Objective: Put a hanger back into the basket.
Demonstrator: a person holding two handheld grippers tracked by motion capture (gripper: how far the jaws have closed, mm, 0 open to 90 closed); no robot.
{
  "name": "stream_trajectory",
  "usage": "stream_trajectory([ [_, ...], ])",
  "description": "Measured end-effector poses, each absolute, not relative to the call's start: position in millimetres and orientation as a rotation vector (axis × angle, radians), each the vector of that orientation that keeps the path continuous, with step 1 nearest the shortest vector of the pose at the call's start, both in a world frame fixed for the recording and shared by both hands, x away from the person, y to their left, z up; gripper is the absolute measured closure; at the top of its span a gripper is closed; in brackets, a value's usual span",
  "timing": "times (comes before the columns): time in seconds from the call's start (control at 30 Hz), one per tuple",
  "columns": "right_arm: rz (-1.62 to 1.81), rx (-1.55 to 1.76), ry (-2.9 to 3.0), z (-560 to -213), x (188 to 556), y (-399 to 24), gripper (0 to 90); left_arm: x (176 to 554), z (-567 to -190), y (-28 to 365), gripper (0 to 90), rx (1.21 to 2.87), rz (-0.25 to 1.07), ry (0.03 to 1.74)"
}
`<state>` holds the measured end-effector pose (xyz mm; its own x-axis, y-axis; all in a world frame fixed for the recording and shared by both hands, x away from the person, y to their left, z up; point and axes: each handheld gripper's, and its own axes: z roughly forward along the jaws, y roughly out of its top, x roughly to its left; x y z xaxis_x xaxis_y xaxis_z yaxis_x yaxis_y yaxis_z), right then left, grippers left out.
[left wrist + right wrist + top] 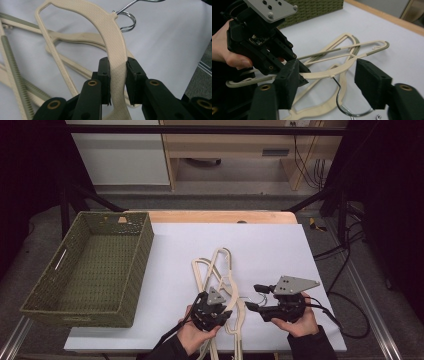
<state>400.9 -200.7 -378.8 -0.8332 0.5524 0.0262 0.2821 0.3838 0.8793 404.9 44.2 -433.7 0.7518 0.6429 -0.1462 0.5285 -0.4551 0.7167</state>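
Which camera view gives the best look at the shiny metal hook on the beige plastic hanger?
The right gripper view: the shiny metal hook hangs close between the open jaws. The left gripper view shows it smaller, farther off; the high view shows a faint glint.

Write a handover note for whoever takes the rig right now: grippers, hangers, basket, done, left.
Left gripper: jaws shut on the curved arm of one beige hanger, near its metal hook.
Right gripper: jaws open, nothing gripped; the hook hangs between them, untouched.
Other hangers: tangled pile on the white table.
Green woven basket: at the table's left, nothing in it.
Done: one hanger gripped.
Left, probably: pull it free of the pile and put it away, perhaps in the basket, then the rest.
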Motion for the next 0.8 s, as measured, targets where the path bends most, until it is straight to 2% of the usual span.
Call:
stream_trajectory([
  [0.2, 1.407, 0.795, 2.264, -374.1, 398.4, -213.2, 19.3, 406.3, -423.8, 62.3, 76.0, 2.125, 0.217, 0.876],
  [0.4, 1.432, 0.824, 2.299, -387.0, 405.8, -216.7, 21.9, 406.5, -419.1, 75.5, 76.6, 2.103, 0.231, 0.886],
  [0.5, 1.438, 0.799, 2.352, -399.2, 411.9, -204.0, 31.9, 405.5, -419.0, 80.0, 76.8, 2.1, 0.235, 0.888],
  [0.57, 1.487, 0.788, 2.374, -409.9, 418.2, -189.9, 41.8, 405.0, -418.9, 82.1, 76.9, 2.098, 0.238, 0.889],
  [0.8, 1.519, 0.736, 2.417, -429.2, 436.2, -157.2, 63.8, 403.9, -419.6, 87.7, 77.0, 2.107, 0.245, 0.878],
])
